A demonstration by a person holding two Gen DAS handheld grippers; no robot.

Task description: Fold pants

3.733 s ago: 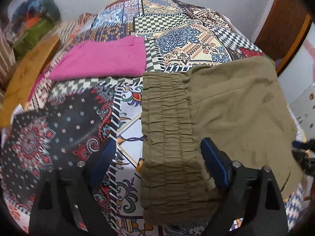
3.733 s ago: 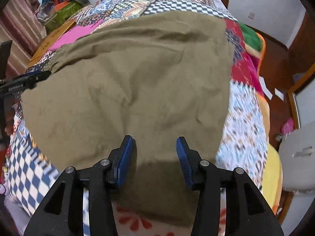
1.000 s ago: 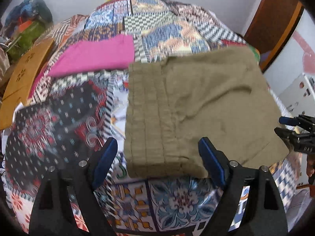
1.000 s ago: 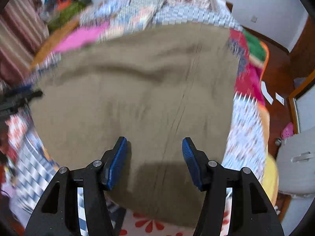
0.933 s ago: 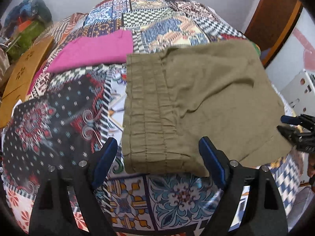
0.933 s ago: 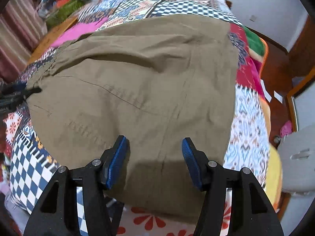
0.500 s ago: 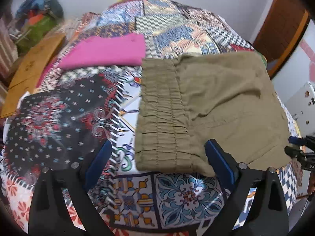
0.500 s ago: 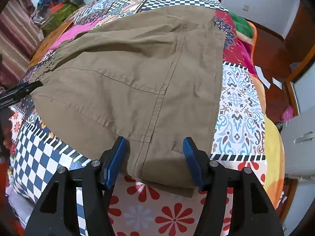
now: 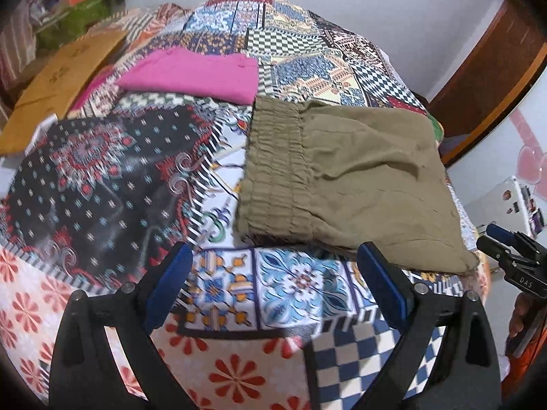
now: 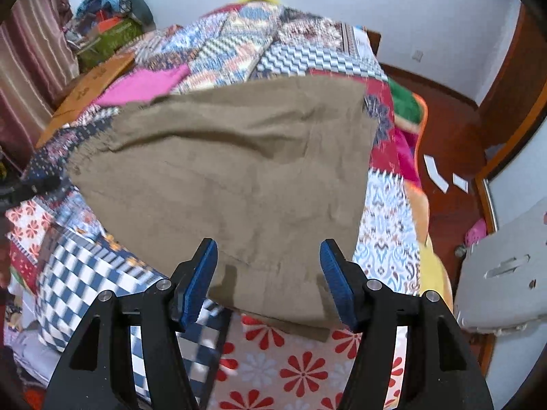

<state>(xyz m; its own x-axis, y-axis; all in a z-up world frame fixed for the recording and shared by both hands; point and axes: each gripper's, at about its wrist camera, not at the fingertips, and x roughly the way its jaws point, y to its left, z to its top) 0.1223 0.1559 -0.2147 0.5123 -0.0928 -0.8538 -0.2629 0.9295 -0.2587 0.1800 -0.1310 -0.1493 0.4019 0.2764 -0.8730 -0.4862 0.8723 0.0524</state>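
On the patchwork quilt (image 9: 102, 171) lie olive pants (image 9: 342, 177).

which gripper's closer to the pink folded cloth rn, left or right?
Left, though neither is near it. The left gripper sits open at the near quilt edge by the pants' waistband; the pink cloth lies beyond that. The right gripper is open at the pants' opposite end.

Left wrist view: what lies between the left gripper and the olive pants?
Only bare patchwork quilt, a strip of blue floral tiles, separates the open left gripper from the folded olive pants. The left wrist view shows this.
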